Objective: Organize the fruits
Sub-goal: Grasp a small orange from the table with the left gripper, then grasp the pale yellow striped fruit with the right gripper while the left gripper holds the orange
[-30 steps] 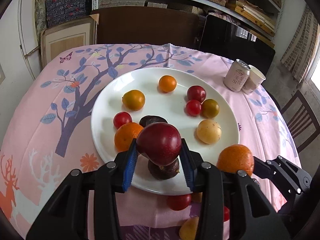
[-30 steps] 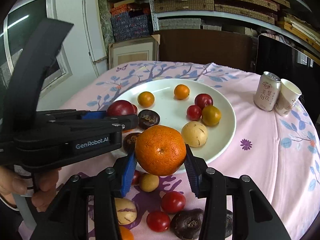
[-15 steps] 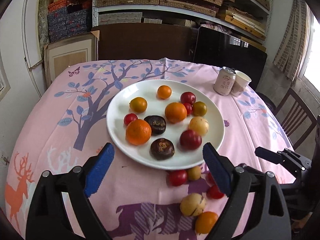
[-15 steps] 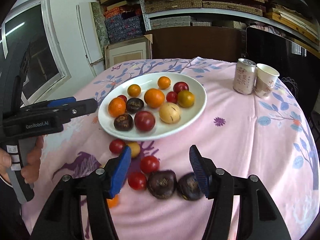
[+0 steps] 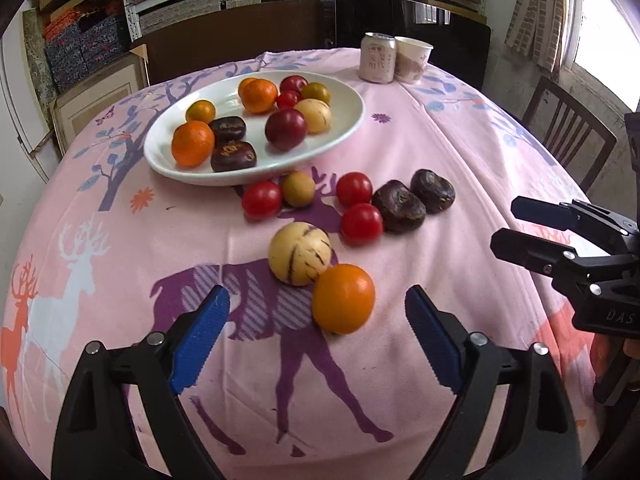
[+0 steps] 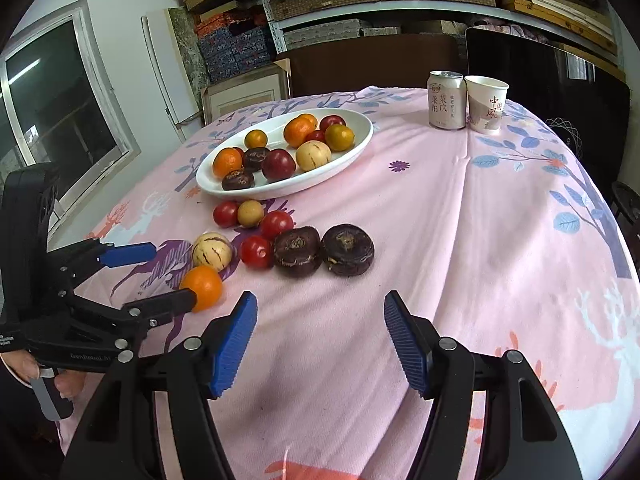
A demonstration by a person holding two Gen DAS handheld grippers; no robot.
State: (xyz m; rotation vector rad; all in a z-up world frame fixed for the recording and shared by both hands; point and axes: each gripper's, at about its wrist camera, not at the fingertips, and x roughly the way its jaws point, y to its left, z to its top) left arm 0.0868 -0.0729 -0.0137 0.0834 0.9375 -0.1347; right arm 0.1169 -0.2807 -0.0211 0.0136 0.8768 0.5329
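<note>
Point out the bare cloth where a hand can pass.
Bare cloth runs between the plate and the can, and right of the two dark fruits. Crowded: the loose fruit below the plate, from the tomatoes to the orange.

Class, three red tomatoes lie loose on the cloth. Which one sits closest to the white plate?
The red tomato just below the plate rim, left of the small yellowish fruit. The other two tomatoes lie farther off, beside the dark brown fruits.

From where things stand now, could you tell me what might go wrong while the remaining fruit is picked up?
1. The orange fruit touches the striped melon; gripping one may roll the other.
2. The plate is crowded, so added fruit could bump pieces out.
3. The two grippers sit close together and could collide.
</note>
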